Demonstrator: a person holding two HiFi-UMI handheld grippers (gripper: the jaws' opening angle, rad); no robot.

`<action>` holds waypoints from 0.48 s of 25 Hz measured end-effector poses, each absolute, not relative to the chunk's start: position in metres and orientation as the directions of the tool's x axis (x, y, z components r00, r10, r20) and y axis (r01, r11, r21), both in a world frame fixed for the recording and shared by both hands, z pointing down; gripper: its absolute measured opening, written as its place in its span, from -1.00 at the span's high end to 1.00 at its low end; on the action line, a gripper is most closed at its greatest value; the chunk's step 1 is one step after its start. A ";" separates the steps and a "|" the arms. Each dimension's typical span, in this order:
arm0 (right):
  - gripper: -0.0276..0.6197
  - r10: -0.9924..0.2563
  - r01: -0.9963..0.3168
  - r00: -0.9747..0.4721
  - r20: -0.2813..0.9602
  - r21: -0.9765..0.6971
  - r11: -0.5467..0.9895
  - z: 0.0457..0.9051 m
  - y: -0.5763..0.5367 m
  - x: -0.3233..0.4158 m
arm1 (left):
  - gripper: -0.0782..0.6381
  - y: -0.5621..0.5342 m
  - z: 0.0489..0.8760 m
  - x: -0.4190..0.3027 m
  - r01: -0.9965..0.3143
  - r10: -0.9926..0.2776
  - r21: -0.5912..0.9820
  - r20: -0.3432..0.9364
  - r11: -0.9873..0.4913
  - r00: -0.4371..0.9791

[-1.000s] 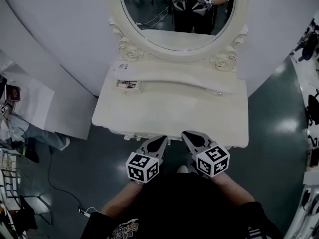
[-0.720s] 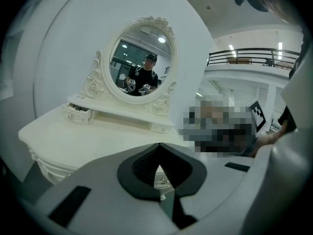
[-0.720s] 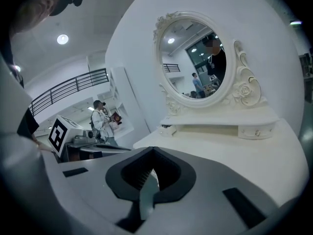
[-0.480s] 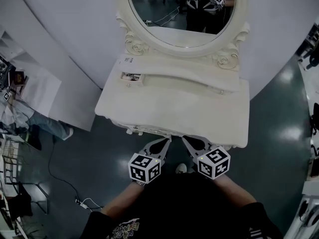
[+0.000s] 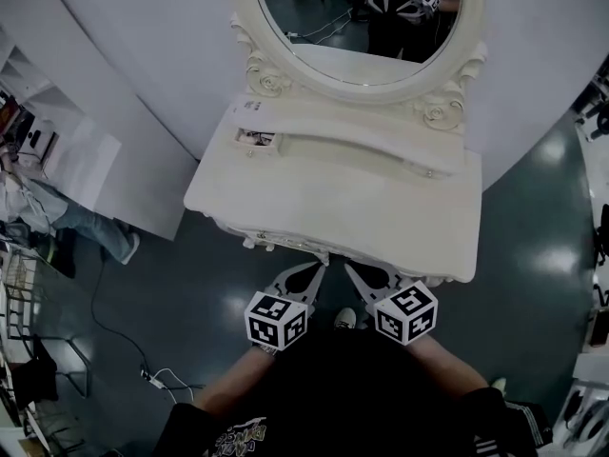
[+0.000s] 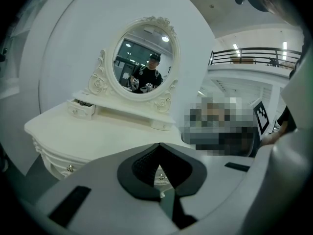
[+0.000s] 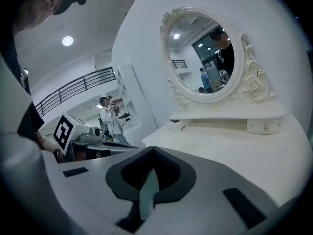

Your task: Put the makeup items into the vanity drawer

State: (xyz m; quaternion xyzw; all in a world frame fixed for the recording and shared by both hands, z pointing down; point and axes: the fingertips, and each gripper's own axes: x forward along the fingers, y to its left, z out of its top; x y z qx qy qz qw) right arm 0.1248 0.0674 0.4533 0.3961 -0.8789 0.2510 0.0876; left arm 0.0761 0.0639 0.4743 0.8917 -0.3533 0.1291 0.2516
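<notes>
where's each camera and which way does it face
Head view: on the person's head, looks down on the white carved vanity table and oval mirror; forearms, left gripper and right gripper show.
Left gripper view: rides that gripper, faces the table from its left front; shut jaws show.
Right gripper view: same, from the right front; shut jaws show.
All share table and mirror.

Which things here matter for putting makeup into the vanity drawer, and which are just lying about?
For the job: vanity table; its open small drawer; left gripper and right gripper, both shut and empty. No makeup is visible on the tabletop.
Just about: mirror; white panel at the left; person beside it.
</notes>
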 end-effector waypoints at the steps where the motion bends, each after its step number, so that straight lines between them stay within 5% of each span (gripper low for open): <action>1: 0.82 -0.652 -0.740 -0.671 0.353 -0.372 0.561 0.454 0.068 0.124 | 0.78 0.064 0.475 0.076 -0.696 -0.565 0.357 0.409 -0.623 0.716; 12: 0.82 -0.646 -0.732 -0.680 0.347 -0.371 0.571 0.451 0.067 0.119 | 0.78 0.062 0.472 0.074 -0.696 -0.566 0.347 0.409 -0.629 0.716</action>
